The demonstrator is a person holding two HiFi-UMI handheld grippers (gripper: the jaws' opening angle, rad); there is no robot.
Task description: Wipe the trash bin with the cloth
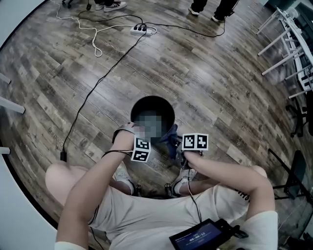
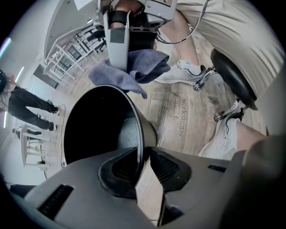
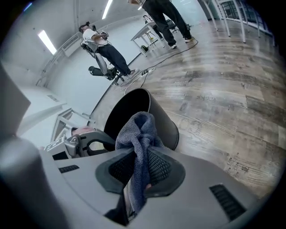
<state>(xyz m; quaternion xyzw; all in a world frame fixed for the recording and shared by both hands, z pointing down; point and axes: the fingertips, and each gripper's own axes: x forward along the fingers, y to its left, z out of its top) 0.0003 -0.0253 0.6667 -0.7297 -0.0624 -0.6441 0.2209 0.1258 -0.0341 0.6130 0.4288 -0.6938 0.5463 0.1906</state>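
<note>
A black round trash bin [image 1: 152, 113] stands on the wood floor in front of the person's knees. My left gripper [image 1: 138, 142] is at its near left rim. In the left gripper view the bin's thin wall [image 2: 140, 134] runs between the jaws of that gripper [image 2: 143, 166], with a sliver of floor showing beside one pad. My right gripper [image 3: 142, 154] is shut on a blue-grey cloth [image 3: 139, 132]. The cloth [image 1: 171, 140] hangs above the bin's near right rim [image 3: 149, 100]. The left gripper view shows the cloth [image 2: 134, 71] bunched over the bin's opening.
A power strip [image 1: 139, 30] and cables lie on the floor beyond the bin. Other people's feet [image 1: 210, 9] are at the far edge. White metal racks [image 1: 293, 41] stand at the right. The person's shoes [image 1: 185, 177] and stool base sit close behind the bin.
</note>
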